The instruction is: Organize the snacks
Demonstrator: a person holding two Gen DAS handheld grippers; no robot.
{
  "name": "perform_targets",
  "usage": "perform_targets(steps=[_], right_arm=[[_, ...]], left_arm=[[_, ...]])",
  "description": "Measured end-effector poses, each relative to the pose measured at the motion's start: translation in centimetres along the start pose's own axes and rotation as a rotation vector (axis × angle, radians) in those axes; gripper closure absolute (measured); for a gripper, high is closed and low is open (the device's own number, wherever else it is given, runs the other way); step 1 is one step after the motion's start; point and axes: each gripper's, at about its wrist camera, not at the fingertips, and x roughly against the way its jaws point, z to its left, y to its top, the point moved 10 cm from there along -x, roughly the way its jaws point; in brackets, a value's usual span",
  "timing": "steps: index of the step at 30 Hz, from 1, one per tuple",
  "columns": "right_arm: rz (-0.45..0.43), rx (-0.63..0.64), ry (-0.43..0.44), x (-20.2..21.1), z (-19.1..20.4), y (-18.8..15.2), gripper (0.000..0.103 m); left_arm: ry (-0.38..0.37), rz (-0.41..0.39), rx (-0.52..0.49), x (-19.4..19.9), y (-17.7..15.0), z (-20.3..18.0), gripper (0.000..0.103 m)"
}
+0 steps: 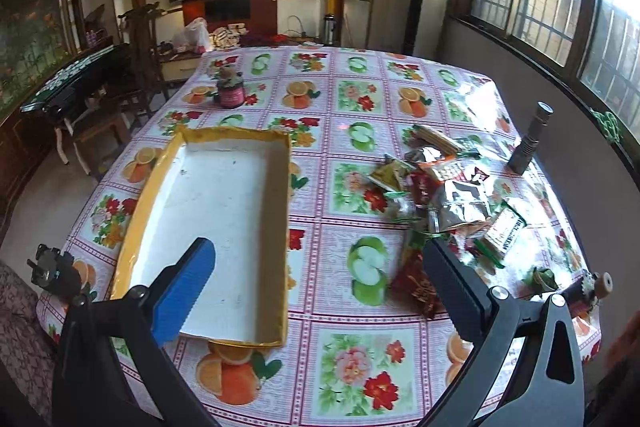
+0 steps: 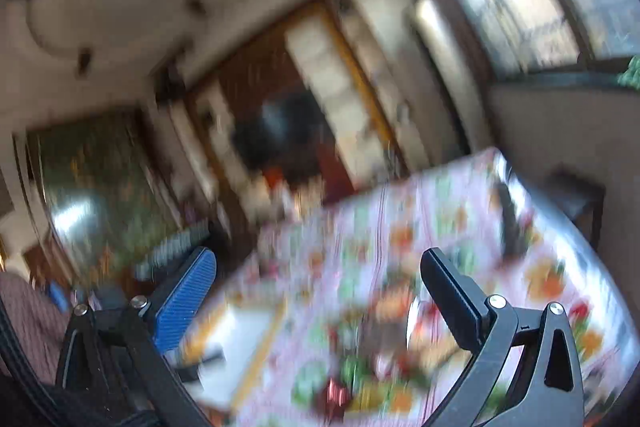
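A shallow yellow-rimmed box [image 1: 156,183] with a bare white floor lies on the left of the table. To its right sits a loose pile of snack packets [image 1: 444,183], silver, green and red. One red packet [image 1: 414,287] lies nearest, just left of my right-hand finger. My left gripper [image 1: 320,259] hangs open above the table's near edge, its blue pad [image 1: 184,291] over the box's near corner, nothing between the fingers. The right wrist view is heavily blurred and tilted; my right gripper [image 2: 320,279] is open and empty, with the box [image 2: 236,343] and the snack pile [image 2: 384,339] below it.
A fruit-and-flower cloth [image 1: 360,359] covers the table. A dark pink jar [image 1: 231,91] stands at the far left, a metal flashlight [image 1: 530,139] at the far right, a small bottle [image 1: 588,289] at the near right edge. Chairs and a side table stand to the left.
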Motion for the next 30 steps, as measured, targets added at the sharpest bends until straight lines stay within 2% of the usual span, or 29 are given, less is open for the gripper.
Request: perform_targets(steps=[2,4,6,7,10,14,19,30], right_arm=[[0.087,0.057,-0.048,-1.7,0.7,-2.9,0.0],[0.161,0.167,-0.133,-1.5,1.7,-5.4,0.0],[0.208,0.263,-0.205,-2.0,1.8,-6.9,0.0],[0.228,0.302,-0.237,-2.4,0.7,-8.7,0.0],[0.282,0.394,-0.305,-3.9,0.7,-10.5,0.001],[0.327,0.416,-0.34,-4.3,-0.1,-11.7,0.001],[0.341,0.429,-0.38,-4.7,-0.7,-11.8,0.001],[0.388,0.455,-0.418,-5.3,-1.1,-12.6,0.001]], left_arm=[[0.021,-0.002,0.011,-0.1,-0.2,1.1,0.0],[0.035,-0.002,0.022,-0.3,-0.5,2.0,0.0],[0.047,0.006,0.037,-0.6,-0.8,3.0,0.0],[0.051,0.009,0.044,-0.7,-1.0,3.4,0.0],[0.072,0.015,0.059,-1.1,-1.3,4.6,0.0],[0.106,0.016,0.077,-1.4,-1.6,6.3,0.0],[0.131,0.013,0.095,-1.5,-1.7,7.8,0.0],[0.141,0.01,0.102,-1.6,-1.8,8.8,0.0]])
